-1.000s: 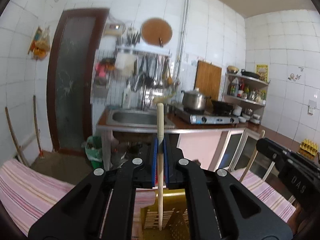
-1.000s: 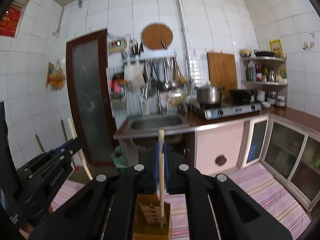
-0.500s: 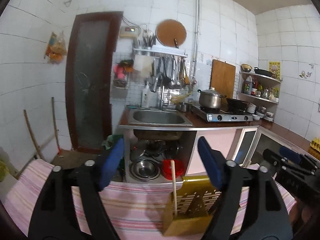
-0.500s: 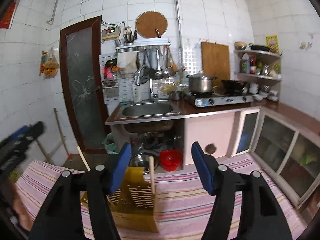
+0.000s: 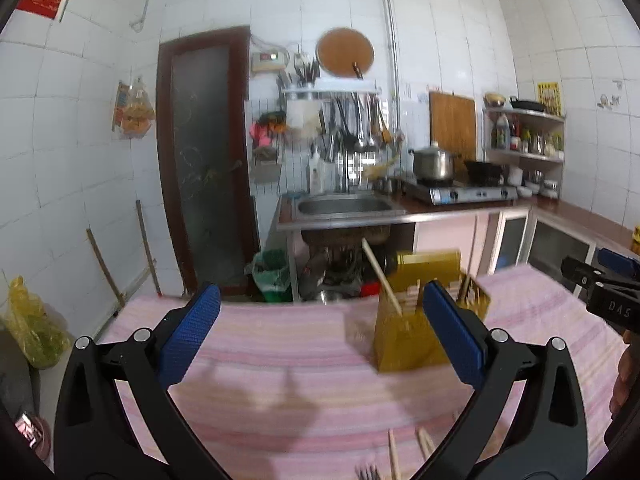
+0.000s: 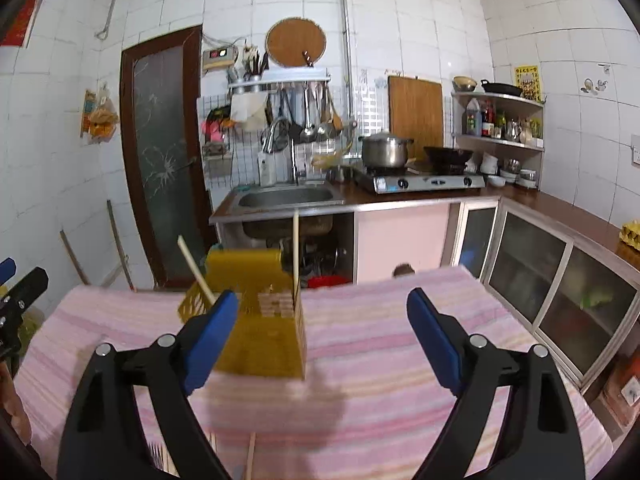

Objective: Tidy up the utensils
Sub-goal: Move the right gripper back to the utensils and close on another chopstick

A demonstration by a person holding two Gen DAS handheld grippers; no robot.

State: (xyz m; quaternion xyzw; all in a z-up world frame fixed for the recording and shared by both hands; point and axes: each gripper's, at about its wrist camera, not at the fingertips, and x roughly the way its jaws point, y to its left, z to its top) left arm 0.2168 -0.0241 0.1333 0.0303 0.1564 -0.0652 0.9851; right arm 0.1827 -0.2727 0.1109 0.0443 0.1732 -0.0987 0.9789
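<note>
A yellow slotted utensil holder (image 5: 420, 320) stands on the pink striped tablecloth (image 5: 280, 380); it also shows in the right wrist view (image 6: 260, 320). Two wooden chopsticks stand in it: one leaning (image 6: 196, 270), one upright (image 6: 296, 256); the leaning one shows in the left wrist view (image 5: 380, 276). My left gripper (image 5: 320, 336) is open and empty, left of the holder. My right gripper (image 6: 320, 340) is open and empty, right of the holder. More chopsticks (image 5: 394, 456) and a fork's tines (image 5: 370, 472) lie at the table's near edge.
The right gripper's body (image 5: 608, 292) shows at the right edge of the left wrist view. Behind the table are a sink counter (image 6: 288, 200), a gas stove with a pot (image 6: 388, 152), glass-door cabinets (image 6: 560, 280) and a dark door (image 5: 204, 160).
Both grippers opened and let go of their chopsticks, which now stand in the yellow holder. Both grippers pulled back and apart from the holder.
</note>
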